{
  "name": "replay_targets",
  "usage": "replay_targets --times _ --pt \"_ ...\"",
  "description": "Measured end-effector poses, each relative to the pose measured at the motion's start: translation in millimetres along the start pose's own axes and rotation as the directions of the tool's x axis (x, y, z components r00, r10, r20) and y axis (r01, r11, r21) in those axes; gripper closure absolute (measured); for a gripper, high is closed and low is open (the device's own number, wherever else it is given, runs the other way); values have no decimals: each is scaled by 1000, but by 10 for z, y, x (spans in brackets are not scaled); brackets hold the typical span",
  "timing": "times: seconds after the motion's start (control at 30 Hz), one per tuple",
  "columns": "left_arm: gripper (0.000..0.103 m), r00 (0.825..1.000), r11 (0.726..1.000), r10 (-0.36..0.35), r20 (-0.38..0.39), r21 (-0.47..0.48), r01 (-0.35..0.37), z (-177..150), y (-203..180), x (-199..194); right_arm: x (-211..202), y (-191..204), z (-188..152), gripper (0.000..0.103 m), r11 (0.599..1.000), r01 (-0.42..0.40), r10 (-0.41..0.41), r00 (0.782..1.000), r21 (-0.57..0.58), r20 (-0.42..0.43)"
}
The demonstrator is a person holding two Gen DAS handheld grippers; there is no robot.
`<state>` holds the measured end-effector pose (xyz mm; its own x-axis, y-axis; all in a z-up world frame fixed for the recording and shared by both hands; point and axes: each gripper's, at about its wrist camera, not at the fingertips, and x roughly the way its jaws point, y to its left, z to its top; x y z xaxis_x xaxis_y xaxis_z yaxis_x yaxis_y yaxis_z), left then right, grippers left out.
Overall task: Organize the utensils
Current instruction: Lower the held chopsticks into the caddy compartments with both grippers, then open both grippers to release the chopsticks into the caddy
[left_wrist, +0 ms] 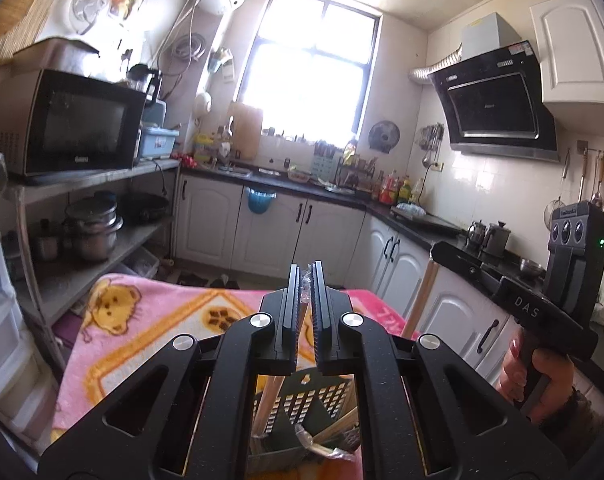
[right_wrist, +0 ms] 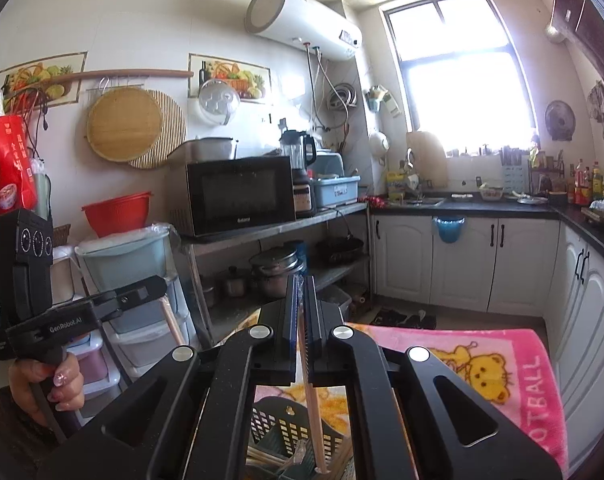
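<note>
My left gripper point(left_wrist: 306, 276) is shut on a wrapped pair of wooden chopsticks point(left_wrist: 269, 396); they hang down into a dark green perforated utensil basket point(left_wrist: 314, 400) below the fingers. My right gripper point(right_wrist: 300, 286) is shut on another wrapped pair of chopsticks point(right_wrist: 314, 412) whose lower end stands inside the same basket point(right_wrist: 285, 428). More wrapped chopsticks lie in the basket. Each gripper shows in the other's view, the right gripper point(left_wrist: 438, 250) holding its wooden stick and the left gripper point(right_wrist: 161, 286) likewise. The basket sits on a pink cartoon blanket point(left_wrist: 149, 320).
The blanket point(right_wrist: 482, 364) covers the table. A metal shelf with a microwave point(left_wrist: 61, 124) and pots stands to the left. White cabinets and a dark countertop point(left_wrist: 414, 220) run along the far and right walls. Plastic drawers point(right_wrist: 113, 320) stand near the left hand.
</note>
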<state>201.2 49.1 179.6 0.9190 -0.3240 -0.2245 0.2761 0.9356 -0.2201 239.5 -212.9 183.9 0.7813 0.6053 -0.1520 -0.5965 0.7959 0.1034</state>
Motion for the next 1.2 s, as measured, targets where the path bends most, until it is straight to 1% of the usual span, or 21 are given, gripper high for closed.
replay_targets --times 0.23,0.47,0.73,0.87,0.9,0.93,0.97,1.0,1.03,1.07,1.1,1.17,1.2 --pt "100 998 1000 8 -64 -9 -8 -202 45 217 139 6 -200 100 1000 -7 8 999 10 -36" --pt "100 993 1000 19 -116 -10 -21 -395 61 351 240 6 -391 100 1000 -9 11 995 23 -98" --pt "100 985 999 33 -170 -13 -35 -570 64 423 311 -23 -615 99 998 26 -15 981 55 -193" --pt "99 981 999 41 -189 -11 -44 -644 68 427 287 -38 -701 99 997 35 -19 975 68 -223" --pt "97 981 999 43 -190 -13 -47 -655 74 425 271 -34 -719 99 997 35 -18 974 70 -227" --pt "92 980 999 45 -192 -17 -49 -668 81 418 265 -36 -726 99 997 34 -17 973 70 -231" --pt "82 980 998 48 -194 -20 -53 -682 88 411 258 -31 -734 99 997 35 -18 972 69 -236" --pt "78 979 998 53 -195 -22 -58 -693 99 405 244 -23 -749 97 997 36 -18 970 67 -244" --pt "71 979 998 57 -196 -26 -64 -705 110 391 235 -27 -755 92 997 37 -19 969 67 -248" --pt "69 979 997 60 -197 -30 -67 -715 121 374 221 -25 -764 89 997 38 -20 968 67 -251" --pt "68 979 997 63 -196 -33 -71 -720 119 357 199 -20 -780 82 997 41 -23 967 67 -254" --pt "58 979 996 70 -193 -39 -79 -738 138 307 158 -22 -802 80 997 47 -28 967 65 -255" --pt "55 979 996 77 -190 -39 -86 -742 134 283 128 -21 -814 78 997 48 -30 967 65 -255"
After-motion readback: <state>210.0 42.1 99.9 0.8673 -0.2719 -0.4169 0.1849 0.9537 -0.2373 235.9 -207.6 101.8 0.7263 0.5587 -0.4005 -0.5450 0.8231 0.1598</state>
